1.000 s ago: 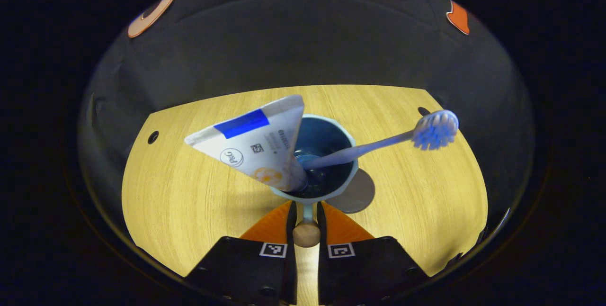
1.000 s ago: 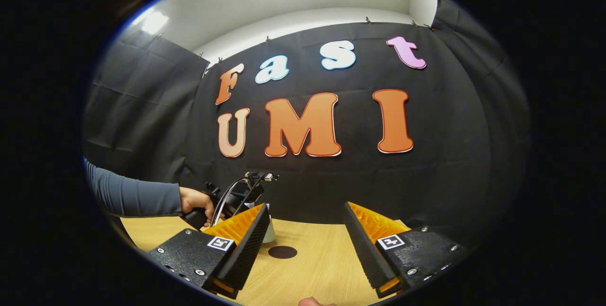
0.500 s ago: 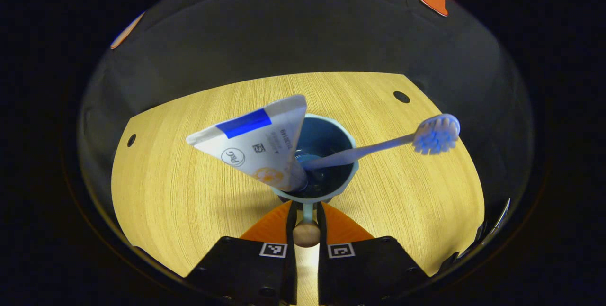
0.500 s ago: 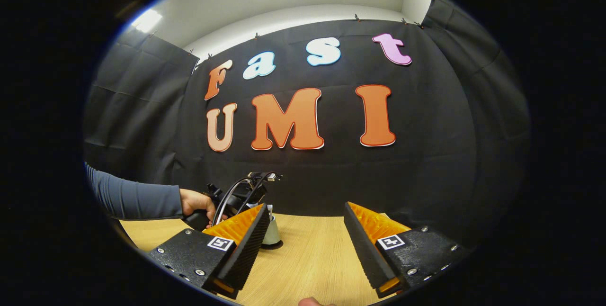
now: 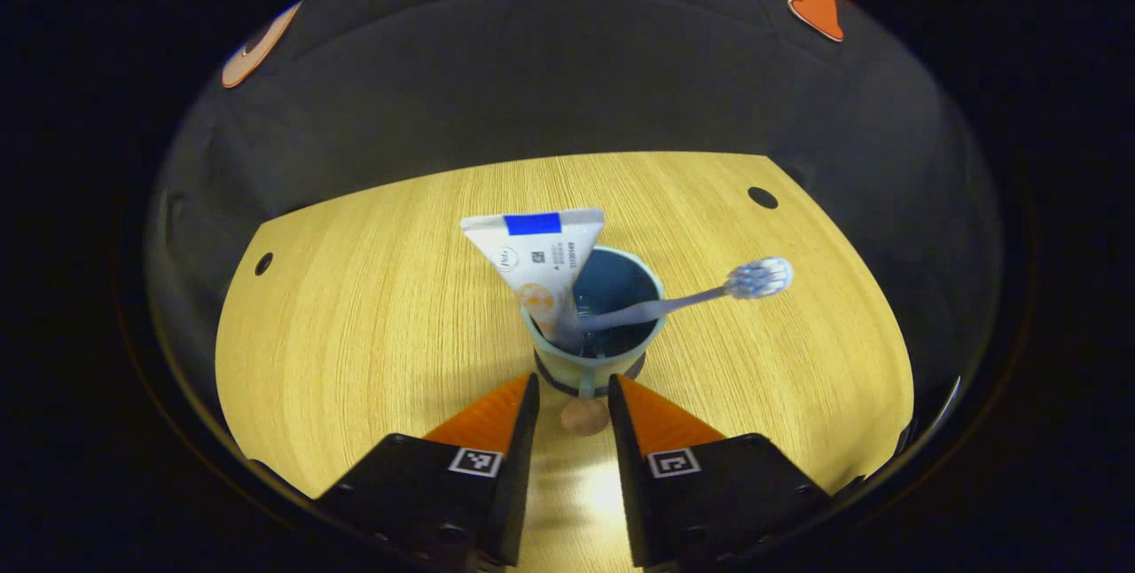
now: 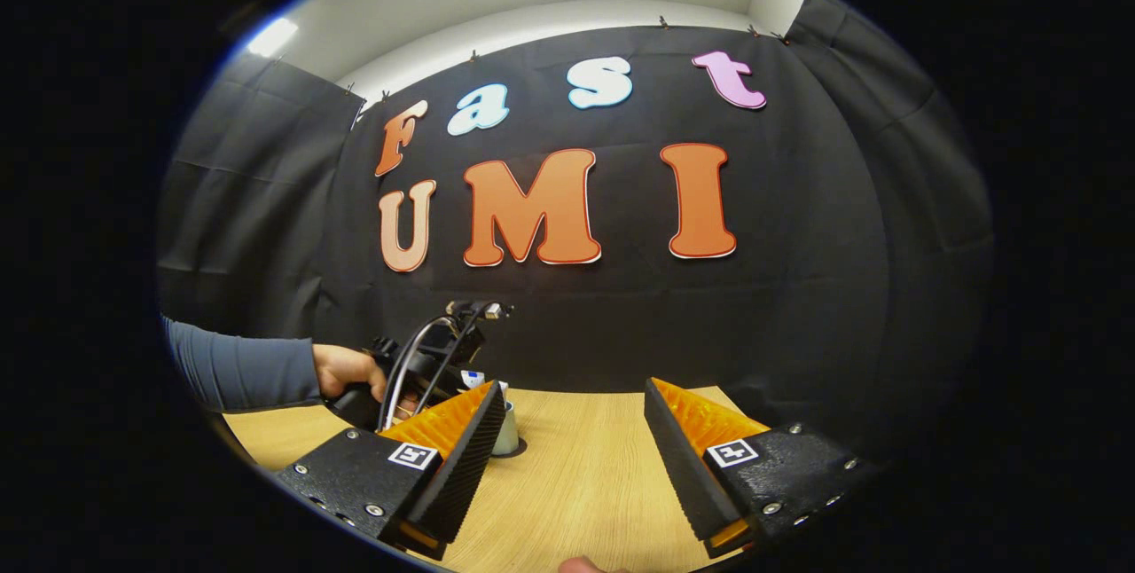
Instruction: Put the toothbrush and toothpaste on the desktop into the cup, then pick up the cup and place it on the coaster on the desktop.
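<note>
Wooden knob (image 5: 583,416) on the handle sits between the left gripper's (image 5: 569,391) parted jaws, untouched. Beyond, the cup (image 5: 596,351) stands on its dark coaster (image 5: 635,366), toothpaste (image 5: 541,264) and toothbrush (image 5: 692,294) leaning out: light, top-heavy, best taken by the handle. The right gripper (image 6: 572,427) gapes over the bench (image 6: 576,484).

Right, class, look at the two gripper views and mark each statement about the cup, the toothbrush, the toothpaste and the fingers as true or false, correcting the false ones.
1. The toothpaste stands in the cup. True.
2. The toothbrush lies flat on the desktop. False: its handle is in the cup, with the bristle head sticking out over the rim.
3. The left gripper has its fingers clamped on the cup's handle. False: the fingers are apart, with the handle's knob between them, untouched.
4. The right gripper is open and holds nothing. True.
5. The cup rests on the dark coaster. True.
</note>
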Demonstrator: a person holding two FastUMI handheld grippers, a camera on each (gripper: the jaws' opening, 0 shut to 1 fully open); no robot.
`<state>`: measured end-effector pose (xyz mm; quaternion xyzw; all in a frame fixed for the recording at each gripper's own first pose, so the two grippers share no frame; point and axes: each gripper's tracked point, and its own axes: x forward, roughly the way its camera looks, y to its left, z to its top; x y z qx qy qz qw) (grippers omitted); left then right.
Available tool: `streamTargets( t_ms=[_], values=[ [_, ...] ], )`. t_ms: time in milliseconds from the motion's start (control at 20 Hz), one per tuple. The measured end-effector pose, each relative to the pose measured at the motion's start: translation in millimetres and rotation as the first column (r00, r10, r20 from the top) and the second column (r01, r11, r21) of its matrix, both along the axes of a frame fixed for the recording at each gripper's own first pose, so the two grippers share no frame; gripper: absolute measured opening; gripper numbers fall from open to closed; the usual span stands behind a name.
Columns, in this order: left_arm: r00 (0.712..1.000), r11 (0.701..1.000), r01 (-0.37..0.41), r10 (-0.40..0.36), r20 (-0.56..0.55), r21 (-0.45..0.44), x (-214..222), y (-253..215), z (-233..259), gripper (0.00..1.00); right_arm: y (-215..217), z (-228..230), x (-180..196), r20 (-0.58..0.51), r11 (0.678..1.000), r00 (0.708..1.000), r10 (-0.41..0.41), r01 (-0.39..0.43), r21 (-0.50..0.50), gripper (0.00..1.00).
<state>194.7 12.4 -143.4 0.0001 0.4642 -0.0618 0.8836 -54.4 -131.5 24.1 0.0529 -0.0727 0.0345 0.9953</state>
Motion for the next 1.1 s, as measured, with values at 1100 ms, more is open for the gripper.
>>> streamTargets(
  t_ms=[1100],
  values=[
    [0.599,0.981,-0.192,0.129,0.790,-0.015,-158,130,206,0.93,89,24,12,0.047,0.998,0.998,-0.032,0.035,-0.055,0.95]
  ],
)
